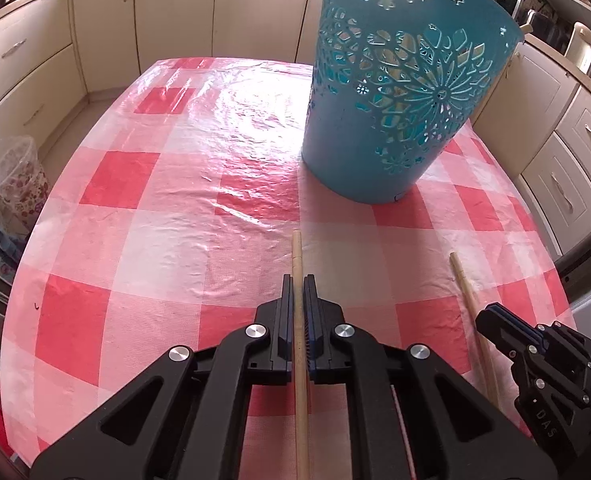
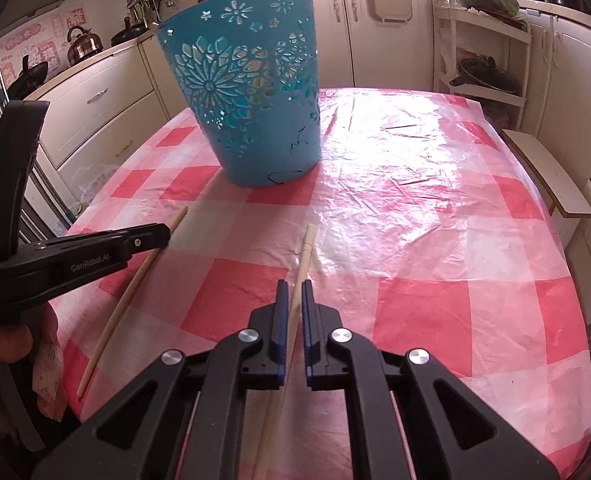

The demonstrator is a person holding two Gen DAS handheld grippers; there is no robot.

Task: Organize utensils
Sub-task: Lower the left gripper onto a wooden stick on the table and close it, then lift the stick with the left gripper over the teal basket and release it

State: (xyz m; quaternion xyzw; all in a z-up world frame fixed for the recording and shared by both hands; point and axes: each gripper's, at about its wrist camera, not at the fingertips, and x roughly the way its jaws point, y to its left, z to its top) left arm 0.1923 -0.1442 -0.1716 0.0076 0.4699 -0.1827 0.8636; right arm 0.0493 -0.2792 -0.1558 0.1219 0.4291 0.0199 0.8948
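The left gripper is closed on a chopstick whose long axis runs straight ahead along the fingers. Beyond and a little right stands the blue basket, upright on the desk, its open rim well above both tips. The right gripper is clamped on the other chopstick, likewise pointing forward, basket ahead-left. Open checked cloth surrounds both; the near desk edge lies close under them.
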